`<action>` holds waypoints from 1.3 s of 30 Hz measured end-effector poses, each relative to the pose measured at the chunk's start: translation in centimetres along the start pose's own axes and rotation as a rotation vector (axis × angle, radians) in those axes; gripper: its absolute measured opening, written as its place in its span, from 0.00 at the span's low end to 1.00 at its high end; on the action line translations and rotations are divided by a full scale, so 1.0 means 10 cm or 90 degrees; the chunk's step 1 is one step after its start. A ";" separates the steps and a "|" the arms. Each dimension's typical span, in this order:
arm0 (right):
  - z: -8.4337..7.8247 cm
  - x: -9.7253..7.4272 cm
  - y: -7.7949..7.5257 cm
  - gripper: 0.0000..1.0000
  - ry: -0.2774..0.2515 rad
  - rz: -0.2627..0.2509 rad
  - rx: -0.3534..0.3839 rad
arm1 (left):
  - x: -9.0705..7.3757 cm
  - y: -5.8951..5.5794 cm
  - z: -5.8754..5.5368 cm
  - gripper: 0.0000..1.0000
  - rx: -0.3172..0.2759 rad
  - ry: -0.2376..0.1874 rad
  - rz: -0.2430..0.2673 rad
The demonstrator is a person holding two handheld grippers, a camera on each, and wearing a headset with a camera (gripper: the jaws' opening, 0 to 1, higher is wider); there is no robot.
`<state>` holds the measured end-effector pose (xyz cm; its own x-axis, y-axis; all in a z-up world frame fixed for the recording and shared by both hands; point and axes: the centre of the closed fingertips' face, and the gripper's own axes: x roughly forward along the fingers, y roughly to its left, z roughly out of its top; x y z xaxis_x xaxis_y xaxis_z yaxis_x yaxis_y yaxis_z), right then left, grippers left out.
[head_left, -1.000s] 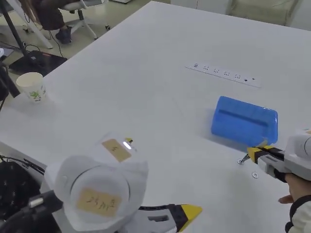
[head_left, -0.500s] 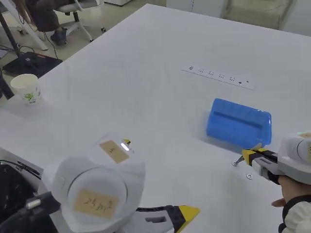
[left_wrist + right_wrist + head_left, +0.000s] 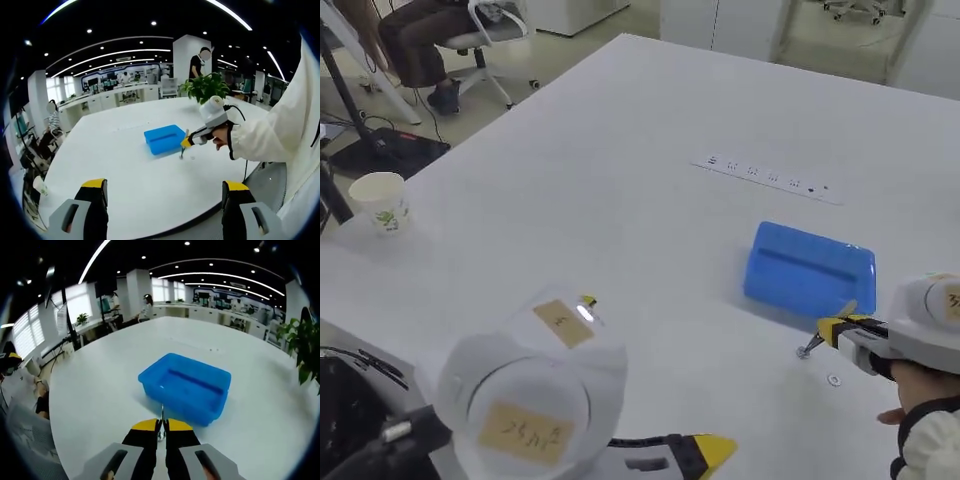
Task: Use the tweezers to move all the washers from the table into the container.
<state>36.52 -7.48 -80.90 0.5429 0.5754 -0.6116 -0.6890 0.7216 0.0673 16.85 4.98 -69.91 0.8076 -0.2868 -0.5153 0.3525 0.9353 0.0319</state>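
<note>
A blue plastic container (image 3: 808, 272) stands on the white table (image 3: 620, 200). My right gripper (image 3: 840, 330) is shut on thin metal tweezers (image 3: 812, 346) just in front of it. Their tips point down at the table surface, where a small dark speck sits. A small washer (image 3: 833, 380) lies on the table a little nearer to me. In the right gripper view the tweezers (image 3: 161, 415) stick out from the shut gripper (image 3: 161, 427) toward the container (image 3: 185, 385). My left gripper (image 3: 162, 200) is open and holds nothing, low at the near table edge (image 3: 705, 452).
A paper cup (image 3: 382, 202) stands at the table's left edge. A flush power strip (image 3: 768, 179) lies behind the container. A person sits on a chair (image 3: 480, 25) beyond the far left corner. A potted plant (image 3: 202, 87) stands at the table's far end.
The head camera has shifted a little. The right gripper with the tweezers, the washer and the container keep their places relative to one another.
</note>
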 end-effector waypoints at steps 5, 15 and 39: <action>0.08 -0.05 0.01 0.01 -0.012 0.004 0.000 | 0.00 -0.01 0.00 0.98 -0.007 -0.001 -0.001; 0.25 -0.13 -0.03 0.01 -0.034 0.004 -0.019 | 0.00 -0.01 -0.01 0.99 -0.014 -0.004 -0.001; 0.68 -0.10 -0.20 0.01 -0.092 -0.014 -0.034 | 0.03 0.03 -0.06 0.99 -0.023 0.004 0.003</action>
<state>40.65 -6.91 -75.06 0.6196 0.6118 -0.4918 -0.6983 0.7157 0.0106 16.89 5.32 -70.53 0.8059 -0.2809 -0.5211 0.3314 0.9435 0.0040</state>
